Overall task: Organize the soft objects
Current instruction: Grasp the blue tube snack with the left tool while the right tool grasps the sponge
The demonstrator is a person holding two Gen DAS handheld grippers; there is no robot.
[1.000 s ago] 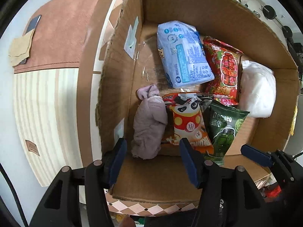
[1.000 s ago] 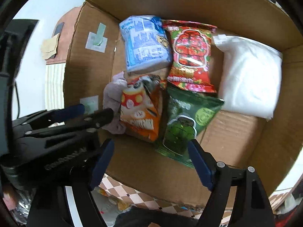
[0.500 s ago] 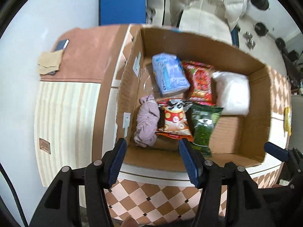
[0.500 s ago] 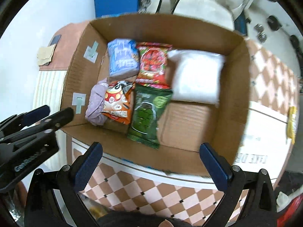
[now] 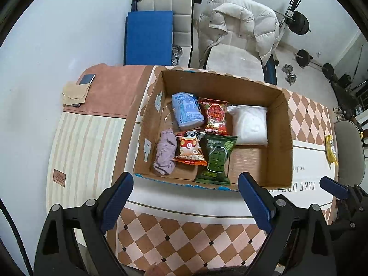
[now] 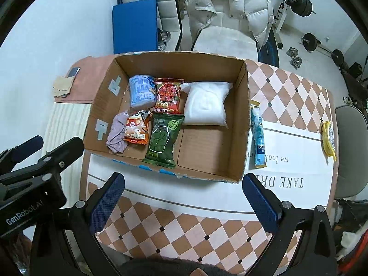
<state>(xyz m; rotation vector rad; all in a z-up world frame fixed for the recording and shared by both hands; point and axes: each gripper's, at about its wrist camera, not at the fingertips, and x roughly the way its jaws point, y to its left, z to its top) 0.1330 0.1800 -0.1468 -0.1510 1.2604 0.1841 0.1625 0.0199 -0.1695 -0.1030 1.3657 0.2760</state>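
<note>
Both grippers have pulled up and back from the box (image 5: 285,138) within the last second: a second ago their fingers hung low over the packets, and now the whole box, the table (image 6: 207,225) and the room behind are in view. Neither carries anything, so I judge one placement finished and the hands freed for the next item.

Left to right: the left gripper (image 5: 185,203) is spread wide and empty, its blue pads hanging above the near box wall. The cloth (image 5: 165,153) lies in the box's near-left corner, ahead of the left pad. Touching it is the orange packet (image 5: 190,151), then the green packet (image 5: 217,158), whose lower edge rests up against the near wall, between the pads but well below them. Behind these sit the blue pack (image 5: 187,111), the red packet (image 5: 216,119) and the white bag (image 5: 250,124) in a row. The near-right floor of the box is bare.

The right gripper (image 6: 182,203) is likewise gaping and empty. Outside the box, just beside its right wall, a blue sachet (image 6: 257,135) lies on the table, ahead and right of the right pad; a yellow item (image 6: 329,142) lies near the table's right edge. These look like the remaining pieces, the sachet being nearest
</note>
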